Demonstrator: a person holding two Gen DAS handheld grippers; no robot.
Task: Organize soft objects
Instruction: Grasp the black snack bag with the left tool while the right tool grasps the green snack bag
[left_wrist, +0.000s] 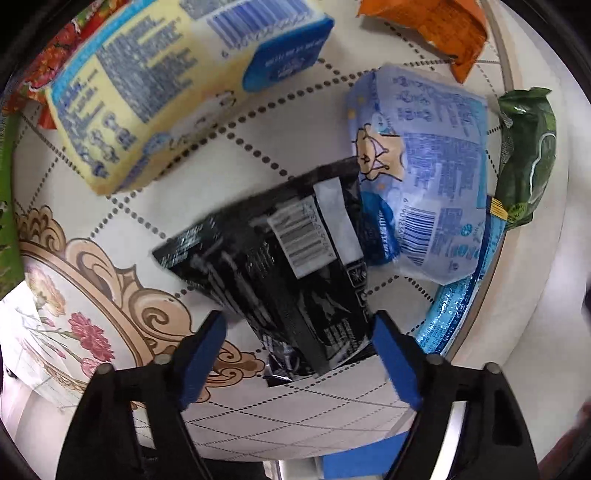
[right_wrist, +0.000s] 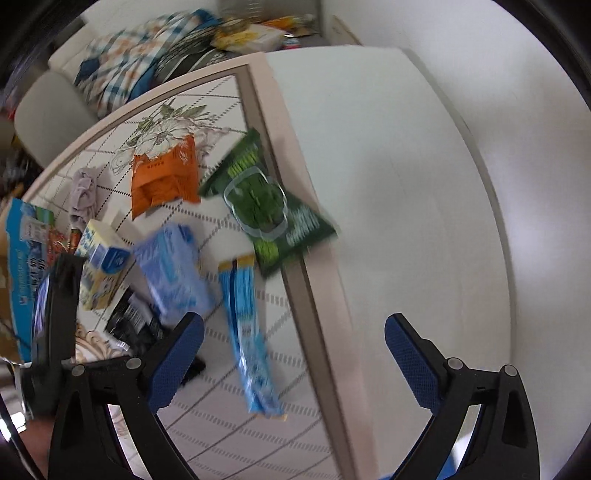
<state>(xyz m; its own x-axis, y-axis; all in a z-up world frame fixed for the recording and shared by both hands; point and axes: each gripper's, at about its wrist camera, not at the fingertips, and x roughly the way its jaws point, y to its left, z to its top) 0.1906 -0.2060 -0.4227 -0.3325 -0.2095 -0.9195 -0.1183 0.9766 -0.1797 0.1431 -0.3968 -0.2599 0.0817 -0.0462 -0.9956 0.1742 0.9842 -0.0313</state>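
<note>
Where green packet (right_wrist: 271, 206) overhangs table edge (right_wrist: 295, 229)

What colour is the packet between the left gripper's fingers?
Black packet, with a white barcode label; left wrist view.

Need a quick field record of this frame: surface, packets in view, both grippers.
surface: patterned table
black packet: between left gripper fingers, pads not pressing it
pale blue packet: beside the black one, overlapping its edge
yellow pack: further back on the table
green packet: lying over the table edge
long blue packet: below the right gripper
orange packet: far side
right gripper: open, holding nothing
</note>
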